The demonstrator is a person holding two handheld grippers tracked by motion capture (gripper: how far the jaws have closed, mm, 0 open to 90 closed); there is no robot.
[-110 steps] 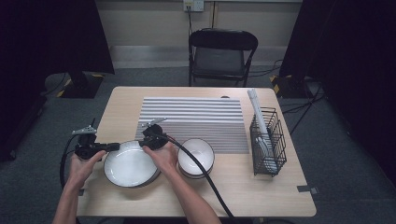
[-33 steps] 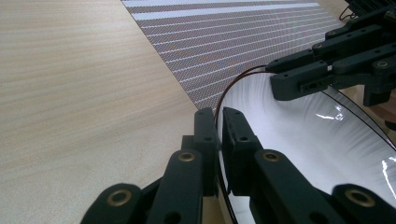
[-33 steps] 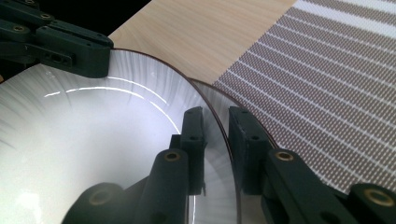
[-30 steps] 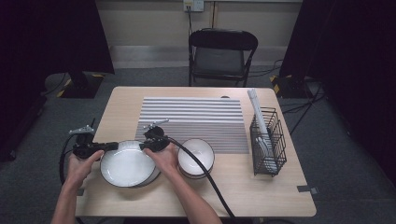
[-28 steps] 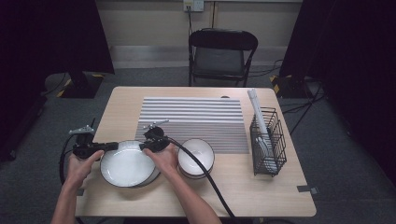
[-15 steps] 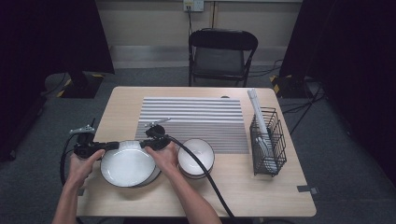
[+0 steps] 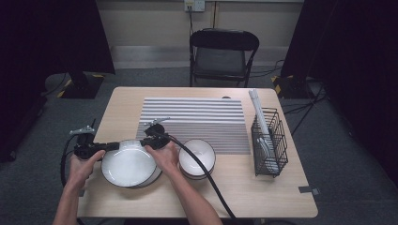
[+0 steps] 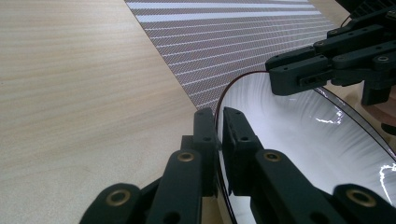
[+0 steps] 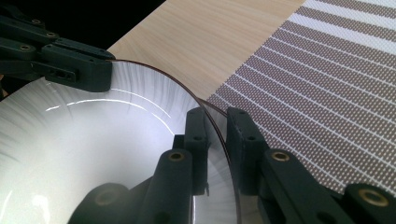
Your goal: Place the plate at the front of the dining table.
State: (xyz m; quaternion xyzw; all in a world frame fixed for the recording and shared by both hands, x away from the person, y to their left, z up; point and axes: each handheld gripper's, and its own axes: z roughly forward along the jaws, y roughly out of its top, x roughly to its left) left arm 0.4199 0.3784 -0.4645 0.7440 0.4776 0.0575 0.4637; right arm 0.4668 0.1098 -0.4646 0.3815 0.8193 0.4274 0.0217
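- Now my left fingers [image 8: 218, 140] are clenched on the left rim of the big white bowl [image 7: 127, 165], at the near left of the tabletop [image 7: 281, 197].
- My right fingers [image 9: 215, 140] have just been closing and pinch its right rim.
- Grip looks done; lifting and placing remain.
- Right beside it sits a smaller bowl [image 7: 197, 158]; the striped mat [image 7: 197, 117] lies behind, the wire rack [image 7: 270, 140] far right.

We found no readable text, label, brand, number or sign in any view. The table [image 7: 141, 197], the striped mat [image 7: 197, 119], the bowls and the wire rack [image 7: 270, 140] at the table's right edge bore no markings that we could read.
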